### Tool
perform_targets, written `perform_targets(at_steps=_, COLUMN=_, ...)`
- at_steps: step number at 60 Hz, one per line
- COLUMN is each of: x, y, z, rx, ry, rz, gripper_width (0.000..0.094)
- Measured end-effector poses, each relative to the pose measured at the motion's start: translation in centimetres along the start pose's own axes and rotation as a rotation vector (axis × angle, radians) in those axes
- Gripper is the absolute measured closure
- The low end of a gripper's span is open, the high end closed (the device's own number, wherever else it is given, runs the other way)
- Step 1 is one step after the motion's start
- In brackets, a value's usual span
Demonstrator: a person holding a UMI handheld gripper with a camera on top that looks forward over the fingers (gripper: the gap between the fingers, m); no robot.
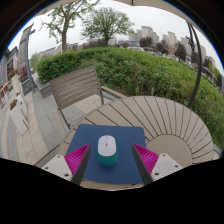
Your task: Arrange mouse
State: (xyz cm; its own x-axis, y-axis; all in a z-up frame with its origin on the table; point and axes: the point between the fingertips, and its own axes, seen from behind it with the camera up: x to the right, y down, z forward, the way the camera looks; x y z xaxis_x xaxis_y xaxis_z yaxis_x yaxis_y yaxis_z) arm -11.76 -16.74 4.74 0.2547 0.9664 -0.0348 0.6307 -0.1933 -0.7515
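A white and teal computer mouse lies on a dark blue mouse mat on a round slatted wooden table. My gripper is open, its pink pads wide apart at either side of the mat. The mouse sits between the fingers, a little toward their tips, with clear gaps on both sides. It rests on the mat on its own.
A wooden slatted chair stands beyond the table to the left. A green hedge runs behind, with trees and buildings further off. A paved terrace lies to the left.
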Motion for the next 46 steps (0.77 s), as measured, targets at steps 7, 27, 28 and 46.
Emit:
perform_targets(at_steps=7, x=1.9, y=-0.1, z=-9.6, rx=-0.049, ry=-0.009, rz=-0.014, gripper_width=0.0097)
perform_targets(at_steps=27, x=9.8, y=6.3, z=-32.4, rx=-0.171, ry=0.070, rz=-0.010, gripper_width=0.0080)
perform_targets(at_steps=28, x=9.8, y=6.4, z=-32.9, rx=-0.165, ry=0.063, rz=-0.008, gripper_width=0.0081)
perform_targets(at_steps=46, x=12.8, y=7.6, z=-35.7, rx=-0.122, ry=0.105, rz=0.047, gripper_width=0.0083)
